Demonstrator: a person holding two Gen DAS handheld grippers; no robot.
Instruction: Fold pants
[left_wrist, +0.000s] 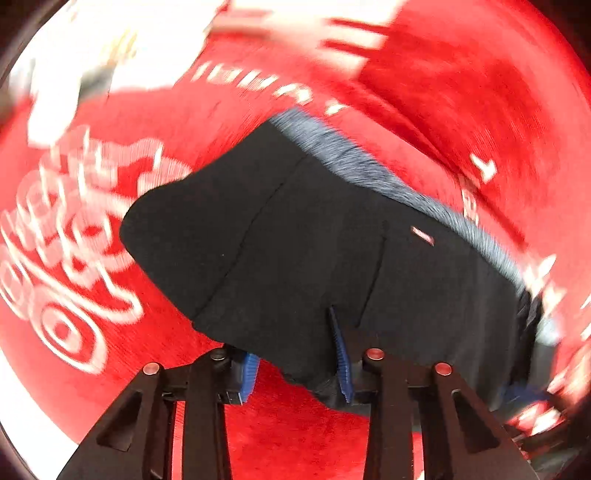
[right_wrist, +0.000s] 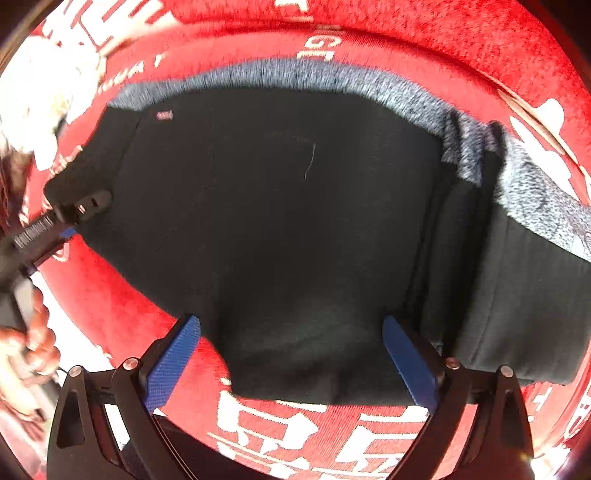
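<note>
Black knit pants (right_wrist: 295, 206) with a fuzzy grey lining edge lie mid-frame on a red cloth (right_wrist: 461, 40) printed with white lettering. The right hand-held gripper (right_wrist: 291, 363) spreads wide around their lower edge; the left hand-held gripper (left_wrist: 297, 365) pinches a corner.

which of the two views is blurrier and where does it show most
Left wrist view is blurrier: the white print on the red cloth streaks toward the edges, and the grey fleece edge of the pants smears. Right wrist view is sharper; the blue fingers show texture, with only mild softness at the rim.
</note>
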